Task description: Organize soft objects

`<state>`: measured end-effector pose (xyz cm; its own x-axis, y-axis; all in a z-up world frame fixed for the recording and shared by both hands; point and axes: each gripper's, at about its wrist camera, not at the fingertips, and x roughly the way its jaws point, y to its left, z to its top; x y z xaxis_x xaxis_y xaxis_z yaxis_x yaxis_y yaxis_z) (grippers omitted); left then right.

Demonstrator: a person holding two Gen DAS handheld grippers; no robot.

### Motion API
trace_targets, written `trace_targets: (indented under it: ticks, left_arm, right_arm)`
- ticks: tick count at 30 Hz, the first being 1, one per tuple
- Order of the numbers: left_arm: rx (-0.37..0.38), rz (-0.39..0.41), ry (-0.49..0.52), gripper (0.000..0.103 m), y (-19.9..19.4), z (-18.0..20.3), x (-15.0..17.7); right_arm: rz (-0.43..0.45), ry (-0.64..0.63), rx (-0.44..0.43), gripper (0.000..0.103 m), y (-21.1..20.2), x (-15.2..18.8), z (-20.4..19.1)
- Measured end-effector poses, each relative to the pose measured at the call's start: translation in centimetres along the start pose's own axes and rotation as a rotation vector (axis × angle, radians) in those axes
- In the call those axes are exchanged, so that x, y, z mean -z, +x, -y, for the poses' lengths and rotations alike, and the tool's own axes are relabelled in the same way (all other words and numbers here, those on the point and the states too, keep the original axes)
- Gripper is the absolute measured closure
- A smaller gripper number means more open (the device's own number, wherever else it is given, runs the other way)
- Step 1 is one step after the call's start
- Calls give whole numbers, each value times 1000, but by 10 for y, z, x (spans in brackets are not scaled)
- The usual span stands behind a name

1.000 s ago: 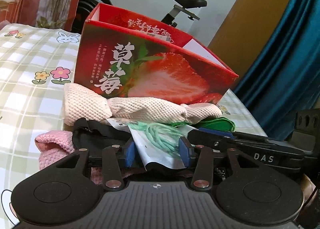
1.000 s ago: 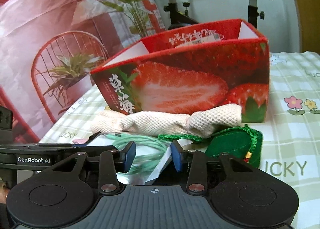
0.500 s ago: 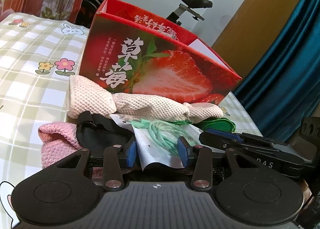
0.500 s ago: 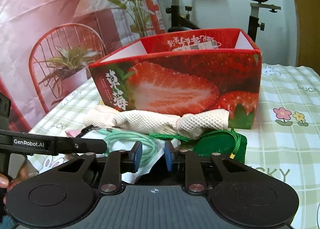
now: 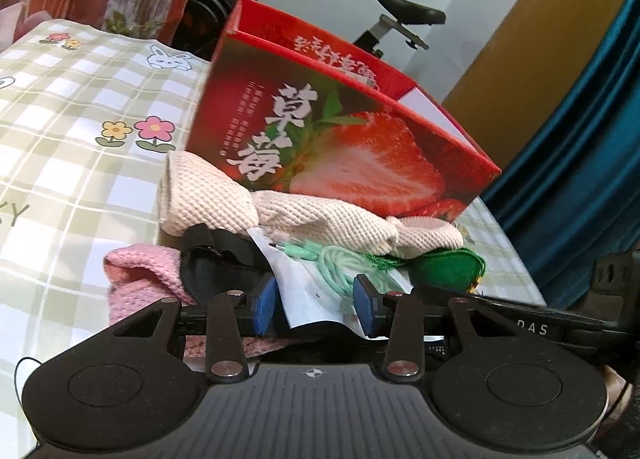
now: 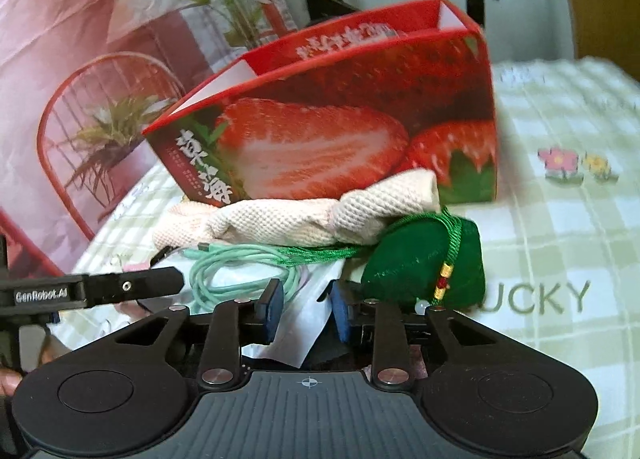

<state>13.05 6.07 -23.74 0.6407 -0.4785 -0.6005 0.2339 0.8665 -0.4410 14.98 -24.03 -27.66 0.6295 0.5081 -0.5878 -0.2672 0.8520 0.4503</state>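
Observation:
A clear bag with a mint-green cable (image 5: 320, 279) (image 6: 236, 271) lies on a pile in front of the red strawberry box (image 5: 340, 139) (image 6: 340, 131). My left gripper (image 5: 316, 305) is open around the bag's near edge. My right gripper (image 6: 306, 311) has its jaws apart around the bag's corner, not pinching it. The pile holds a cream knitted cloth (image 5: 280, 211) (image 6: 300, 215), a green drawstring pouch (image 5: 444, 269) (image 6: 424, 275), a pink knitted piece (image 5: 140, 275) and a black item (image 5: 216, 255).
The checked tablecloth (image 5: 80, 119) (image 6: 560, 259) has flower prints. An exercise bike (image 5: 404, 19) stands behind the box. A red chair (image 6: 100, 99) and plants are at the left in the right wrist view. A blue curtain (image 5: 580, 139) hangs at the right.
Both grippers have risen and tilted. The right jaws narrowed half a second ago and are a little wider now. The green pouch looks closer and tilted.

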Motion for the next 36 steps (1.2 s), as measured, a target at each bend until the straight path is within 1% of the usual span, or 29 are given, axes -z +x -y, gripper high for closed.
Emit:
trace_targets:
  ticks: [3, 5, 8, 10, 12, 14, 15, 16, 17, 20, 26, 32, 36]
  left_arm:
    - [-14, -9, 1, 65, 1, -1, 0]
    - [-16, -14, 1, 65, 3, -1, 0]
    - [-21, -17, 14, 65, 5, 2, 1]
    - [-23, -19, 23, 65, 6, 3, 2]
    - [-22, -18, 26, 65, 6, 4, 2]
    - [-14, -14, 25, 68, 5, 4, 2]
    - [-4, -11, 23, 69, 4, 4, 2]
    - [8, -7, 22, 71, 4, 4, 2]
    - [19, -4, 23, 71, 3, 5, 2]
    - [39, 9, 40, 72, 1, 9, 2]
    - [51, 33, 34, 78, -5, 10, 1]
    - [77, 92, 52, 79, -21, 16, -2]
    - [86, 134, 85, 79, -32, 24, -5]
  right_arm:
    - [-32, 91, -36, 75, 7, -5, 12]
    - [-55, 160, -61, 74, 13, -10, 19]
    - [-81, 250, -107, 71, 23, -16, 25]
    - [-91, 258, -114, 71, 30, -17, 22]
    - [-87, 211, -84, 71, 33, -19, 12]
    - [-72, 144, -51, 77, 31, -19, 0]
    - [-64, 103, -35, 82, 29, -19, -6]
    - [-52, 72, -25, 89, 26, -18, -11]
    - [-38, 53, -19, 91, 23, -18, -14]
    - [-5, 22, -37, 93, 12, -19, -19]
    - [62, -63, -21, 95, -10, -18, -28]
    - [154, -150, -23, 95, -34, -25, -43]
    - [207, -192, -23, 95, -46, -28, -49]
